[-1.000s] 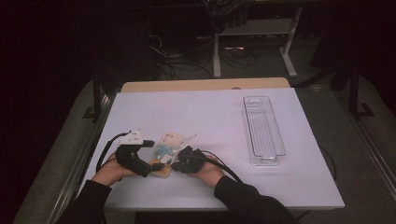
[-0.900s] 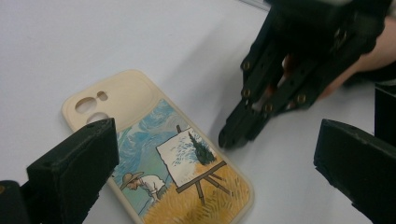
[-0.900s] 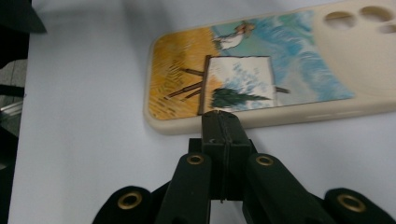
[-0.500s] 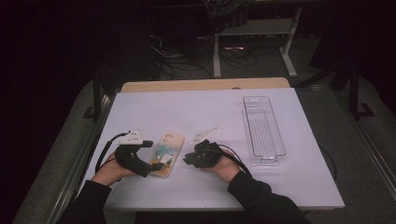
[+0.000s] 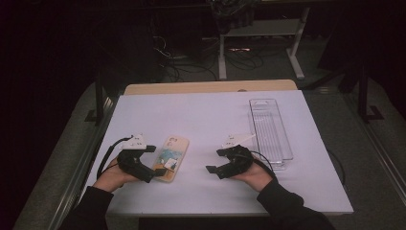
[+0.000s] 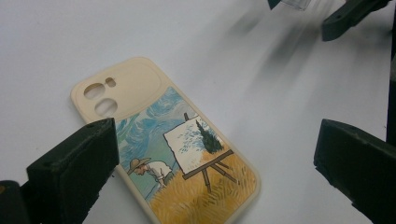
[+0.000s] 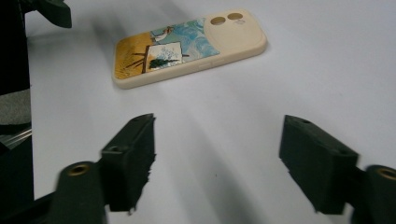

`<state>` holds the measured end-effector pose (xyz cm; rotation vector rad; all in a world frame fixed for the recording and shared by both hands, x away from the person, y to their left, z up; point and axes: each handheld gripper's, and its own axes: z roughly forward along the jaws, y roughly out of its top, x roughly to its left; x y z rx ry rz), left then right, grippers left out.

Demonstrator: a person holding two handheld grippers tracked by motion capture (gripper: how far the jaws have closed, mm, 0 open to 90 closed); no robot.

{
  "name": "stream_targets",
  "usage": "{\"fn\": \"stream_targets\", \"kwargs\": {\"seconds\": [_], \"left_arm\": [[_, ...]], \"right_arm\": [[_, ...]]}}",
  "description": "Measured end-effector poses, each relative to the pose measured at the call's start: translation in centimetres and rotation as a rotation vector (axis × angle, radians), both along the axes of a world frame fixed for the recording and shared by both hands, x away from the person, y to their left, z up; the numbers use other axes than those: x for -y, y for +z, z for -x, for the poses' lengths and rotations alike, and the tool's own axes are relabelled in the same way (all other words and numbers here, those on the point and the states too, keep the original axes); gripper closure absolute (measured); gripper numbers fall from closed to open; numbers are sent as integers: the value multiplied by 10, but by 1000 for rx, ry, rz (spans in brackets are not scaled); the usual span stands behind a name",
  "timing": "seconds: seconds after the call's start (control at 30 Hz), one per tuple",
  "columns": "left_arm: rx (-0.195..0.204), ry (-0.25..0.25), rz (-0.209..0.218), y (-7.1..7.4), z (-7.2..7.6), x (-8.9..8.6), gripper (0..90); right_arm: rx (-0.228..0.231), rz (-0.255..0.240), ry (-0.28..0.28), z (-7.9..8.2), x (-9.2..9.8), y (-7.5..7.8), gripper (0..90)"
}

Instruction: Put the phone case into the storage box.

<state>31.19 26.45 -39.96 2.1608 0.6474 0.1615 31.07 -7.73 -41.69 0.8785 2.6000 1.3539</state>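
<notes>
A cream phone case (image 5: 172, 155) with a painted field scene lies flat on the white table, back side up. My left gripper (image 5: 156, 160) rests at its left edge, open, and in the left gripper view the case (image 6: 187, 154) lies between the wide-spread jaws of that gripper (image 6: 217, 140). My right gripper (image 5: 215, 161) sits to the right of the case, clear of it. Its jaws have just been opening, and nothing is between them in the right gripper view (image 7: 219, 140). The case (image 7: 187, 44) lies farther off there.
A clear plastic tray (image 5: 270, 129) stands lengthwise at the table's right, just beyond the right hand. A wooden strip (image 5: 210, 87) edges the table's far side. Stands and cables fill the dark floor behind.
The right gripper has let go of the case, drawn away to the right and opened its jaws. The case now lies flat. The left hand has stayed put.
</notes>
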Motion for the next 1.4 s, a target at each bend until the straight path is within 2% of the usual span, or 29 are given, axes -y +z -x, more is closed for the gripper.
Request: {"fn": "stream_targets", "kwargs": {"seconds": [0.07,0.23,0.3,0.5,0.63,0.67,0.73,1.0,1.1,1.17,1.4], "left_arm": [[-2,0,1,0,0,0,0],[-5,5,-4,-1,1,0,0],[-6,6,-5,-2,1,0,0],[-14,19,-10,-1,2,0,0],[-7,33,-14,2,1,-2,0],[-7,38,-3,2,2,-2,0],[4,35,-14,4,0,-2,0],[0,56,-21,6,-3,1,0],[-2,75,-33,9,-6,2,0],[9,85,-30,11,-10,3,0],[9,137,-32,17,-17,6,0]], "right_arm": [[8,-3,-5,1,2,0,196],[31,-27,1,7,11,0,48],[17,-28,19,8,14,0,14],[41,-16,29,11,15,0,7],[36,-12,29,11,15,-1,7],[38,-10,29,10,15,-1,7],[31,-5,25,10,15,-1,7],[23,-7,18,8,17,-2,7],[22,-6,18,8,16,-2,7],[22,-4,20,8,16,-3,7],[21,-10,17,8,17,-2,7]]}}
